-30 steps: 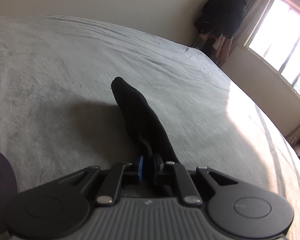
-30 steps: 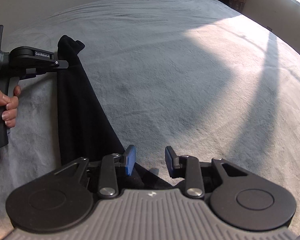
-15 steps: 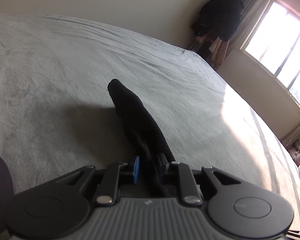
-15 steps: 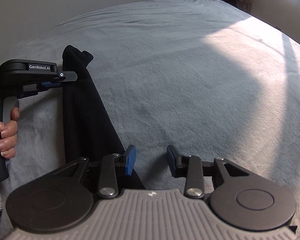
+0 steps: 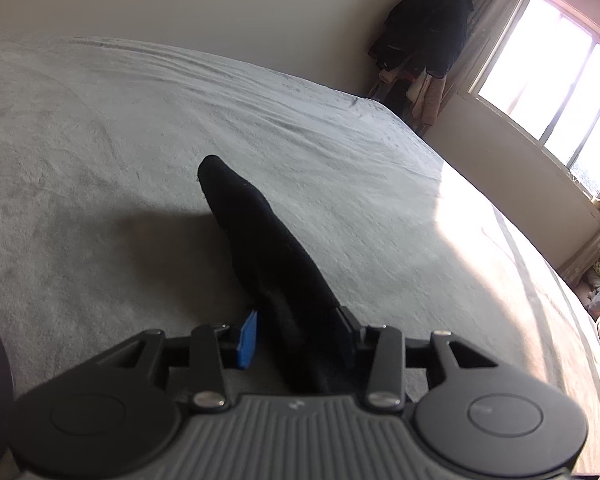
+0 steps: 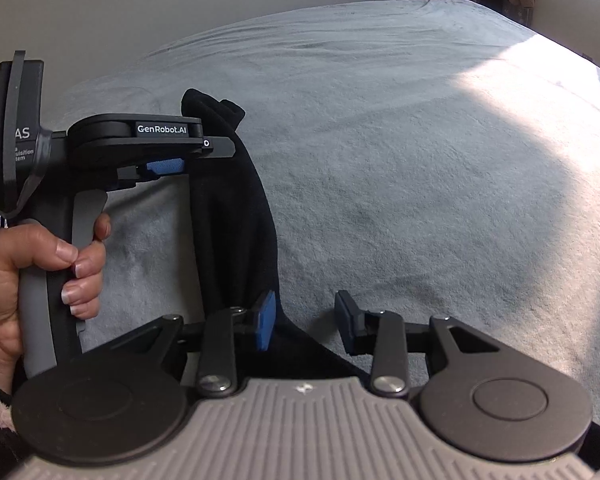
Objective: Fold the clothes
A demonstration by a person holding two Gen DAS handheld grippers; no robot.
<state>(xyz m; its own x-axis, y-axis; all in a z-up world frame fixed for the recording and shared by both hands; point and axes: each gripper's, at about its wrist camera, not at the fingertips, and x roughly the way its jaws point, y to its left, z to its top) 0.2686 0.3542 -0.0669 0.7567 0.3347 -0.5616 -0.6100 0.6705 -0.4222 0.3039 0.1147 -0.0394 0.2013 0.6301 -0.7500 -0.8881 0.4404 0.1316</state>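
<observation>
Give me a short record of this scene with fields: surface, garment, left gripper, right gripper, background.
surface: grey blanket covering a bed
garment: long black cloth, lying flat on the blanket
left gripper: jaws opening, the cloth between them but no longer pinched
right gripper: jaws closing, nothing gripped, an edge of the cloth under them
background: bright window, dark clothes hanging in the corner

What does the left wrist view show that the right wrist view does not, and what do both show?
Only the left wrist view: the window and the dark clothes hanging in the corner. Only the right wrist view: the hand holding the left gripper, seen from the side, and the right gripper, open. Both: the black garment on the grey bed cover, between the left gripper's opening jaws.
</observation>
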